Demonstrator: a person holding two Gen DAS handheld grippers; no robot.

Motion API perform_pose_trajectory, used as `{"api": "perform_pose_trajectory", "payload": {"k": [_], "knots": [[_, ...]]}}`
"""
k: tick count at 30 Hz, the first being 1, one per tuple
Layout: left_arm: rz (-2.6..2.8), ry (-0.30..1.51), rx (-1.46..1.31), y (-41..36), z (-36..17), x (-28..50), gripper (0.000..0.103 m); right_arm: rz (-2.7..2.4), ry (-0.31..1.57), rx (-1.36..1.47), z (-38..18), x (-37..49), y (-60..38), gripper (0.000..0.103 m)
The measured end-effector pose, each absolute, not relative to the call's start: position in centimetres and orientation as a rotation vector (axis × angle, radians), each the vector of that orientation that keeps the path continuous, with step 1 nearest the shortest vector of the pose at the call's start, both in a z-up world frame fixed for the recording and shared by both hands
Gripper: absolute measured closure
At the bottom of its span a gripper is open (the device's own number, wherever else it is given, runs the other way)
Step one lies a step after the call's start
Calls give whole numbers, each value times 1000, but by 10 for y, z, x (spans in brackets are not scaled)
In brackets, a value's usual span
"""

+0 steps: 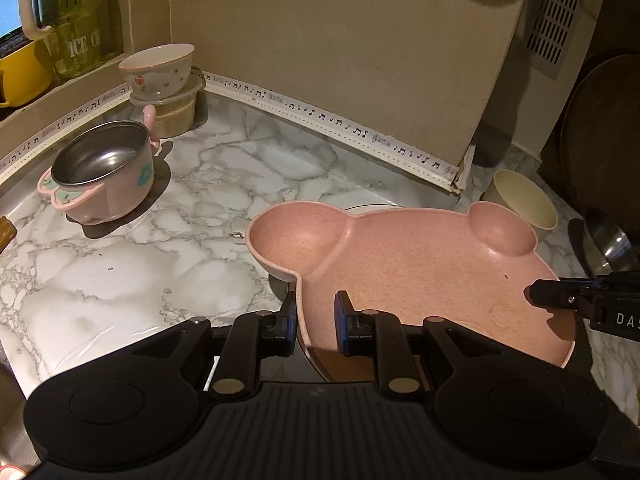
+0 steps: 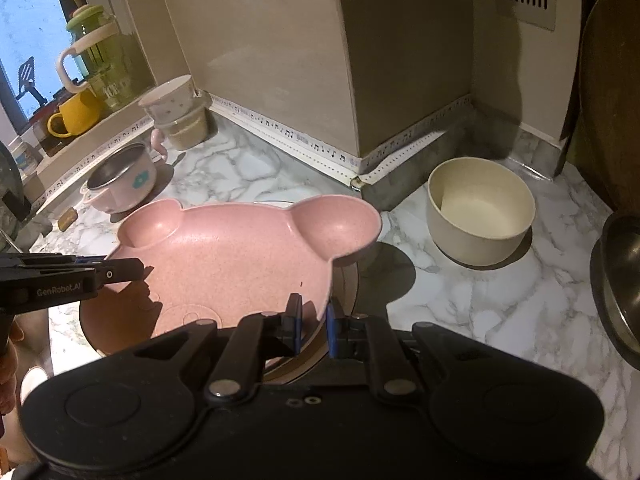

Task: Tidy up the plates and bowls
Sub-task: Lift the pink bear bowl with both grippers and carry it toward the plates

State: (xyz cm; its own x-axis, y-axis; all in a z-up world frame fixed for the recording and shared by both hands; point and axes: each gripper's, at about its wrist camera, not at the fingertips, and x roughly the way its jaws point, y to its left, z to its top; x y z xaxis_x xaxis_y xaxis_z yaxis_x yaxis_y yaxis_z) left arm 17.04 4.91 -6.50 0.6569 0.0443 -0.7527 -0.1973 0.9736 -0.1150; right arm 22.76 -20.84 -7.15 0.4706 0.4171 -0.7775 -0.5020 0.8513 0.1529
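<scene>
A pink bear-shaped divided plate [image 1: 420, 264] [image 2: 224, 256] is held between both grippers above the marble counter. My left gripper [image 1: 316, 320] is shut on its left rim, just below one ear compartment. My right gripper [image 2: 314, 322] is shut on the opposite rim, below the other ear. Each gripper shows from the side in the other's view, the right gripper [image 1: 560, 298] and the left gripper [image 2: 120, 272]. A brown round plate [image 2: 116, 336] [image 1: 332, 364] lies under the pink one, mostly hidden.
A cream bowl [image 2: 480, 216] [image 1: 524, 200] stands by the wall corner. A pink steel-lined bowl [image 1: 104, 176] [image 2: 120, 184] sits at the left. A floral bowl [image 1: 160, 68] rests on a lidded tub. A steel bowl [image 2: 620, 280] is at the right edge.
</scene>
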Motion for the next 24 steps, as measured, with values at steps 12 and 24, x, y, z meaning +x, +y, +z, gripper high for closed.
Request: {"api": "perform_pose_trajectory", "payload": {"k": [12,24], "knots": [[163,868,-189,47,-79,186,85,572,930,-113,-87,241,-207,91],[178,890,-161,46,-89,191,85,580,948,-134,-100,248,-203,91]]}}
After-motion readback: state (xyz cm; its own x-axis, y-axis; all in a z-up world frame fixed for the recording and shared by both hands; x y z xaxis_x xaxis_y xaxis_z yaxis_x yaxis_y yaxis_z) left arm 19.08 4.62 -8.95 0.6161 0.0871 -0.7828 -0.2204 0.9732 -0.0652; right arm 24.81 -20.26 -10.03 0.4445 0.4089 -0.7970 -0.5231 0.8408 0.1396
